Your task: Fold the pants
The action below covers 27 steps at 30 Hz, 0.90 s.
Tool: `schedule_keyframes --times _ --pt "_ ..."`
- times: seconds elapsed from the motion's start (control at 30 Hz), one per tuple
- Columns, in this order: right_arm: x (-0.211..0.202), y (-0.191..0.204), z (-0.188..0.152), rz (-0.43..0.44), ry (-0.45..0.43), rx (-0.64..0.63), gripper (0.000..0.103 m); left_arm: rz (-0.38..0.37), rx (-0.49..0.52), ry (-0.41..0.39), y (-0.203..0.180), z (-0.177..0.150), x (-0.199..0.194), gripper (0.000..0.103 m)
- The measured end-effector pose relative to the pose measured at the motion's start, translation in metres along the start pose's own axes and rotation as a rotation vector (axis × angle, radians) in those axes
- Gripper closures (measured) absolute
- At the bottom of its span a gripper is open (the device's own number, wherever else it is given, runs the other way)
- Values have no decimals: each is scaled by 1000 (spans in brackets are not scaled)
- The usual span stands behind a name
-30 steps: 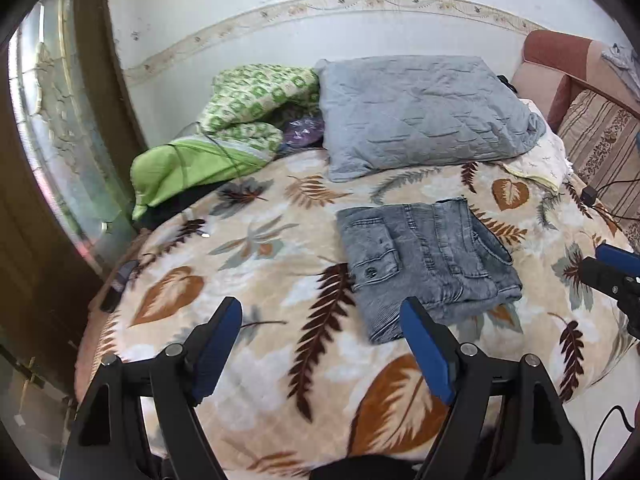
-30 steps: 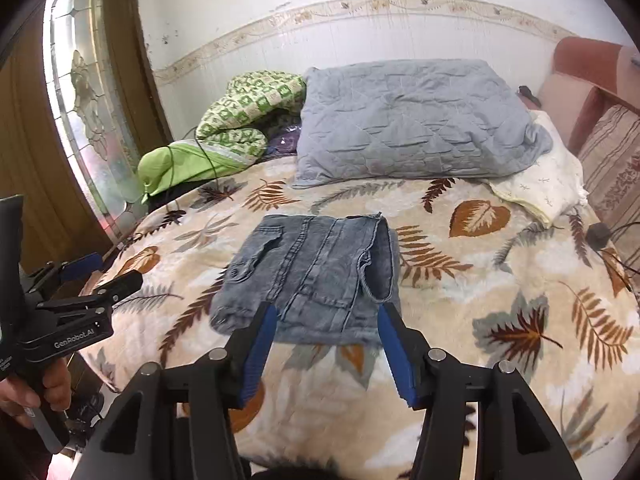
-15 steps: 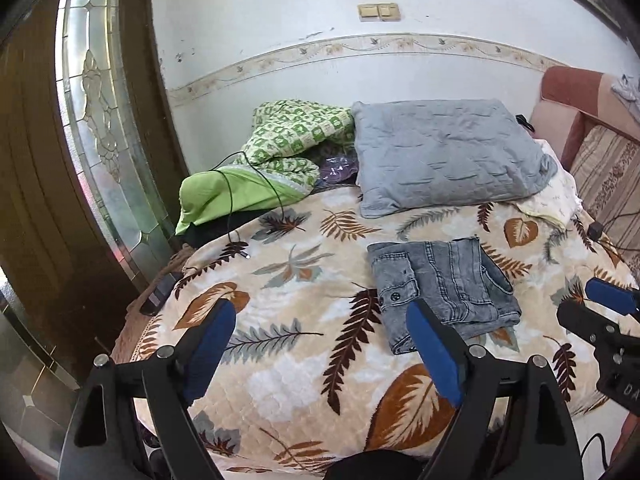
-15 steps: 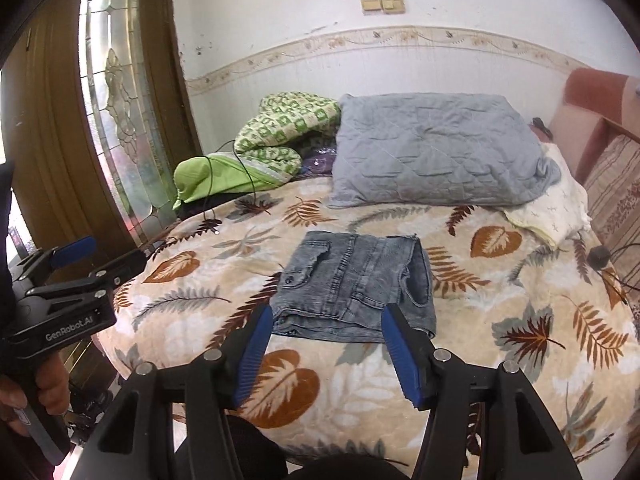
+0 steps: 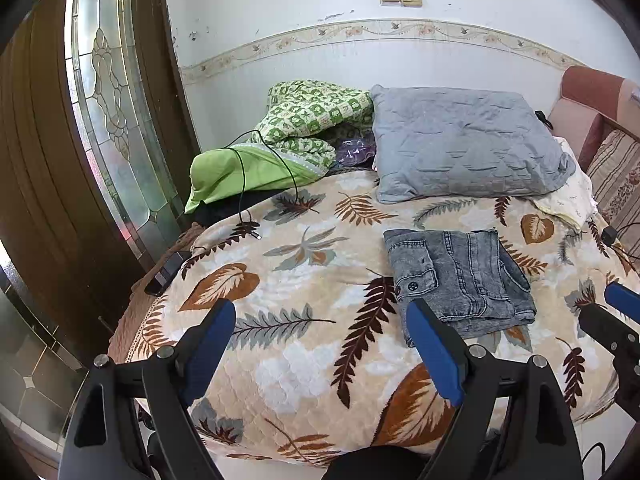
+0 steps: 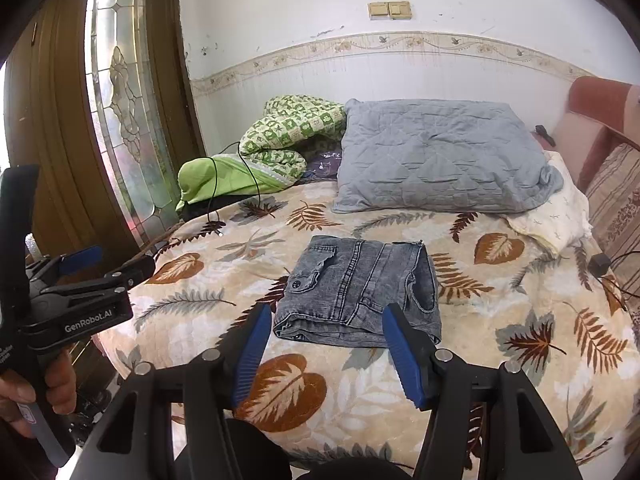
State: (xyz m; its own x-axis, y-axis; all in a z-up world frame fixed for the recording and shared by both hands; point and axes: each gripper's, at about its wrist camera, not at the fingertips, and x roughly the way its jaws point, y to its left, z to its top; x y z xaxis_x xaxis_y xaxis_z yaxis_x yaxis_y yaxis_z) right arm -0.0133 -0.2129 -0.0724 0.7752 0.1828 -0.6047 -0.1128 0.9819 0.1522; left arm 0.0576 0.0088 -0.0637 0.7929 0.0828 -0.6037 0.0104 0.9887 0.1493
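Folded pants point(image 6: 358, 290) flat on leaf-print bed cover point(image 6: 520, 312), just ahead of right claw point(image 6: 325, 354), ahead and right of left claw point(image 5: 320, 350). Both claws open, empty, above the near bed edge. Grey pillow point(image 5: 464, 144) beyond the pants.

Ahead of the left gripper point(image 5: 320, 336), whose jaws stand wide apart with nothing between them, a broad stretch of the leaf-patterned beige quilted bedspread point(image 5: 304, 280) lies bare. Ahead and to its right sit the folded grey denim pants point(image 5: 460, 276). Farther off, a quilted grey pillow point(image 5: 464, 144) and a crumpled green patterned blanket point(image 5: 304, 120), trailed by a thin black cable point(image 5: 256, 184), block the wall side. A dark flat phone-like object point(image 5: 166, 268) lies at the left edge.
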Motion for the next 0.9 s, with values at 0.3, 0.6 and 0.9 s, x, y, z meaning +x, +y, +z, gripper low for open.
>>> schedule_keyframes --times 0.3,0.6,0.9 --pt "11 -1 0 2 14 -1 41 3 -18 16 6 1 7 15" --pt "21 11 7 10 30 -24 41 19 -40 6 20 4 5 15" --pt "27 29 10 26 39 -67 41 22 -51 -15 31 5 1 15"
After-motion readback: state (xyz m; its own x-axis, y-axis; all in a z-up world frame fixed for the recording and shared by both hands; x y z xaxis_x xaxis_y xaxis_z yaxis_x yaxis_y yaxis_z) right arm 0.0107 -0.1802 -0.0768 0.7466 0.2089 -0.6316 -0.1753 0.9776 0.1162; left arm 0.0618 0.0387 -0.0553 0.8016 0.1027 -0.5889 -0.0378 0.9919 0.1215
